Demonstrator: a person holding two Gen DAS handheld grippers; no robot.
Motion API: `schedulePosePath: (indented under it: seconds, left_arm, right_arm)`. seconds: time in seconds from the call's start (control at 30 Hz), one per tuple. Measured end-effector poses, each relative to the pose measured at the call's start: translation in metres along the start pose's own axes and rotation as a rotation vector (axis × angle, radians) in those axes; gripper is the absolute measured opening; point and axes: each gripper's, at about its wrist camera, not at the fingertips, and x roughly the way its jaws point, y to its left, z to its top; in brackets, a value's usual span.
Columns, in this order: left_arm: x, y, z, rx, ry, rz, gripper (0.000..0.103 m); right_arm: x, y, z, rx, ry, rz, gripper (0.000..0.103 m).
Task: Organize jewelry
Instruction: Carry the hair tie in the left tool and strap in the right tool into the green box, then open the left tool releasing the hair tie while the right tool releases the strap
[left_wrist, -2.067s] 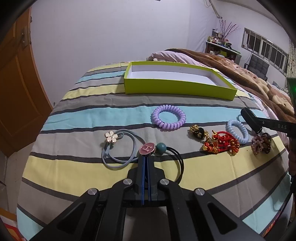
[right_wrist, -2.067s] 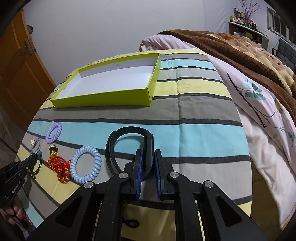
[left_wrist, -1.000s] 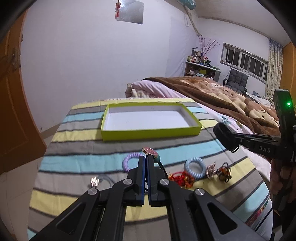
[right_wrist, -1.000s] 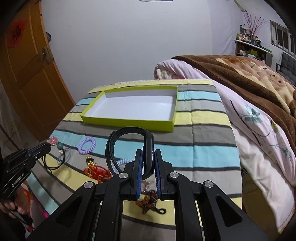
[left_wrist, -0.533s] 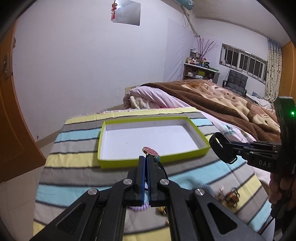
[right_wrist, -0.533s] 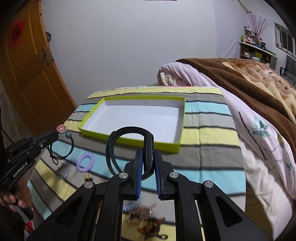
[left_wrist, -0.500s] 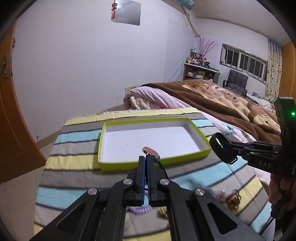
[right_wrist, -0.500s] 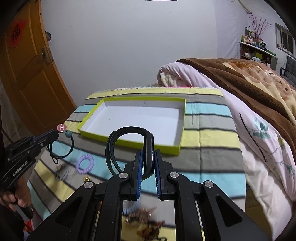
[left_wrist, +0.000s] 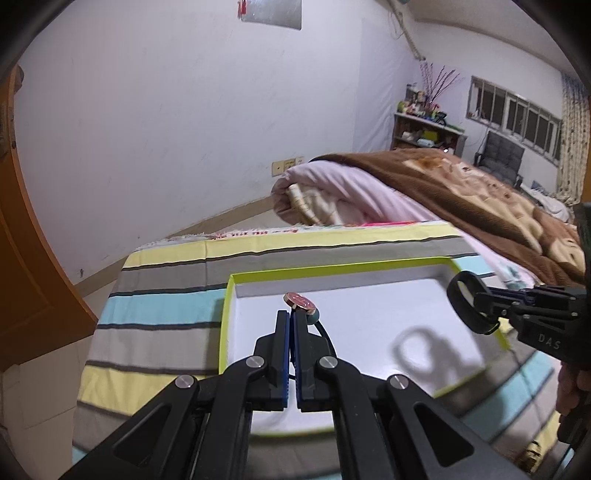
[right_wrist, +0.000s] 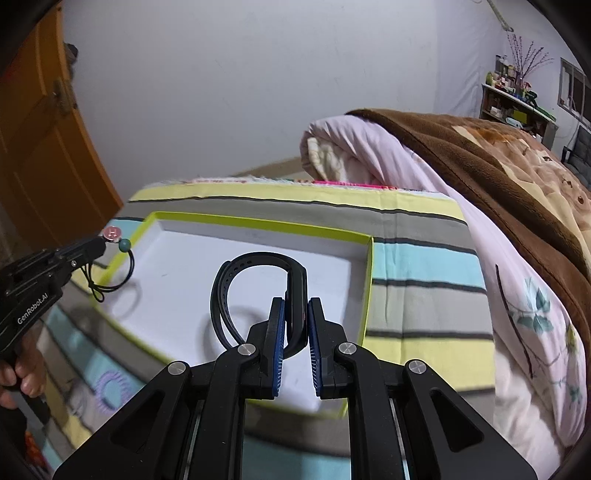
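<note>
1. Both claws hang over the box (right_wrist: 364, 295) with their loads, so the step in hand looks like the drop; lower each load close to the white floor before letting go, so nothing bounces over the low green wall.
2. The left claw (left_wrist: 291, 321) is pinched narrow on the hair tie (right_wrist: 110, 273); its pink disc (left_wrist: 298, 301) and teal bead stick up past the fingertips, and the black loop dangles below; bring it further in from the box's left wall first, since in the right view the loop hangs right at that rim.
3. The right claw (right_wrist: 295, 314) is clamped on the black band (right_wrist: 255, 284); the band stands upright between the pads, its loop curling up and to the left above the fingertips; it sits over the right half of the box, inside the wall.
4. Open the claws one at a time; judging by the two shadows on the floor, the loads are well apart and should not tangle.
5. A purple coil tie (right_wrist: 110, 387) lies on the striped sheet (right_wrist: 417, 273) outside the box, near its front wall.
</note>
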Motion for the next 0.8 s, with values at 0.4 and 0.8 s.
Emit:
schedulePosePath:
  seconds: [0.4,0.8]
  left_arm:
    - [0.064,0.010,0.005,0.002,0.085,0.054,0.001]
    - [0.069,0.020,-0.004,-0.065,0.096,0.013,0.002]
  right_arm:
    - [0.056,-0.010,0.018,0.001,0.078,-0.069,0.013]
    - [0.052,-0.010,0.015,0.010,0.064,-0.038,0.030]
